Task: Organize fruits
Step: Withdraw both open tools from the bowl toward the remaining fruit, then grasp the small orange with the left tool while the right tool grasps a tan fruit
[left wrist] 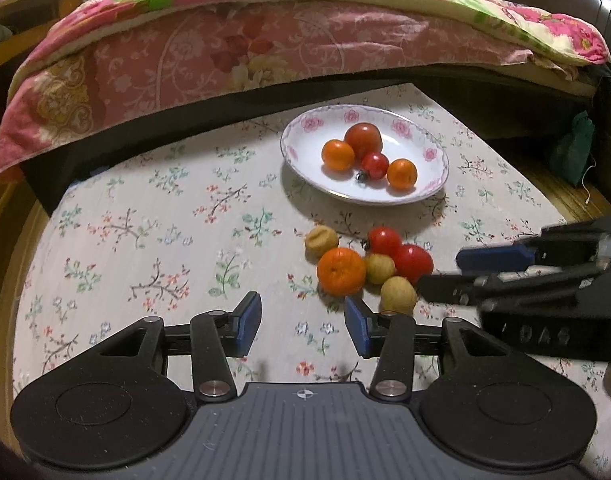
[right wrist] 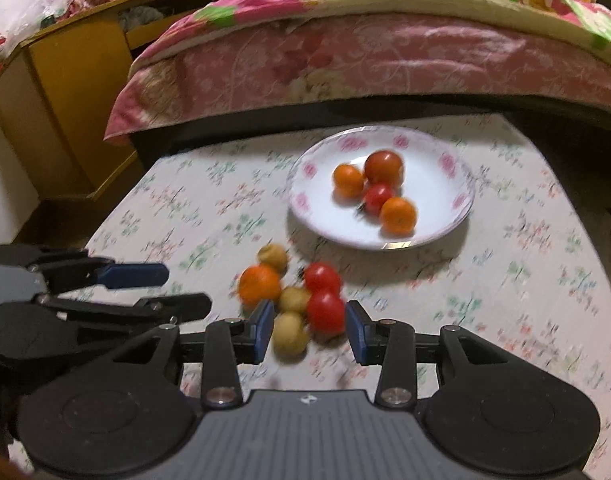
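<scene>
A white plate with pink flowers [left wrist: 425,184] [right wrist: 437,224] holds two oranges and two tomatoes. In front of it, loose fruit lies on the flowered tablecloth: an orange [left wrist: 341,271] [right wrist: 259,285], two red tomatoes [left wrist: 412,263] [right wrist: 325,312], and three small yellow-brown fruits [left wrist: 398,294] [right wrist: 290,333]. My left gripper [left wrist: 302,322] is open and empty, just short of the orange. My right gripper [right wrist: 310,327] is open, its jaws either side of the nearest yellow fruit and tomato; it also shows in the left wrist view [left wrist: 445,276].
A bed with a pink floral quilt [left wrist: 233,48] overhangs the table's far edge. A wooden cabinet [right wrist: 65,100] stands at the left. A green bag [left wrist: 573,152] hangs at the right.
</scene>
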Motion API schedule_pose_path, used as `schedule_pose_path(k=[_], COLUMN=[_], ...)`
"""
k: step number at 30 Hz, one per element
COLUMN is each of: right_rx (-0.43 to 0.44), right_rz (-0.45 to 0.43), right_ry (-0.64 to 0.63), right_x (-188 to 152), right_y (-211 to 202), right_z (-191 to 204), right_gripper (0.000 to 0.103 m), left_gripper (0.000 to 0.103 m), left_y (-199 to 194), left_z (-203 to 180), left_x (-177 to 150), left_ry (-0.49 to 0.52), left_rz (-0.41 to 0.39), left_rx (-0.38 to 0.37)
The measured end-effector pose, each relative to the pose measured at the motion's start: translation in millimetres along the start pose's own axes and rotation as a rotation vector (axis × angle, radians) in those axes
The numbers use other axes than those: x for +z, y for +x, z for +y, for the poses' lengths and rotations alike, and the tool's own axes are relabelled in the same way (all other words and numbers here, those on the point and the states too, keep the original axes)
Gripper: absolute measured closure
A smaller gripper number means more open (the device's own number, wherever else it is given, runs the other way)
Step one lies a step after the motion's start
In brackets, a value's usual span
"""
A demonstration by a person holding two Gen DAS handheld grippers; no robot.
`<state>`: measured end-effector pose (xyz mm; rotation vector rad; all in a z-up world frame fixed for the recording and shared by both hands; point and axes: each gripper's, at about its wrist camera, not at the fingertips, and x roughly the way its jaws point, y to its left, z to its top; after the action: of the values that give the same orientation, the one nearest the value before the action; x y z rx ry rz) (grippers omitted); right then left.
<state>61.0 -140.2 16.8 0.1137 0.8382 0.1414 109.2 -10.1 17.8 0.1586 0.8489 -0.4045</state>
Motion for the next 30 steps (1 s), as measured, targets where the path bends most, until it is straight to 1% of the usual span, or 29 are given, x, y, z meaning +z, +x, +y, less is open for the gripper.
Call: schedule_pose_path(k=[7,12,19,20,23,30], right_rx=[-0.004,-0.007,-0.009,-0.015,-0.022,-0.012], right_rz=[0.06,0.07,0.054,0.053,0.055,0.056], right_ry=[0.003,0.0,-0.017,-0.025,-0.047,-0.014], right_x=[-11.5,-12.8,-10.0,-9.4,-9.5,-13.6], right_y=[18.8,31.7,46.5,46.8,45.9,27.7], right_z=[5.2,6.8,11.2,12.4,13.5,-0.5], right_gripper=[0.065,0.065,0.065,0.066,0.077,0.077], left_gripper=[0.045,0.045,0.045,0.045,0.046,0.045], left_y=[-0.3,3.3,9.0,10.0,13.7,23.8], left_z=[2.4,6.5,14.7,14.5,11.4,-2.8], left_x=[-2.9,-5.9,-6.2,-6.0,-5.0,-2.0], left_ry=[-0.002,-0.011,-0.031,-0.029,-0.014,0.041], left_rz=[0.006,0.018,0.026,0.027,0.026,0.01], left_rx=[-0.021,-0.022,-0.014,-0.016,-0.022,-0.055])
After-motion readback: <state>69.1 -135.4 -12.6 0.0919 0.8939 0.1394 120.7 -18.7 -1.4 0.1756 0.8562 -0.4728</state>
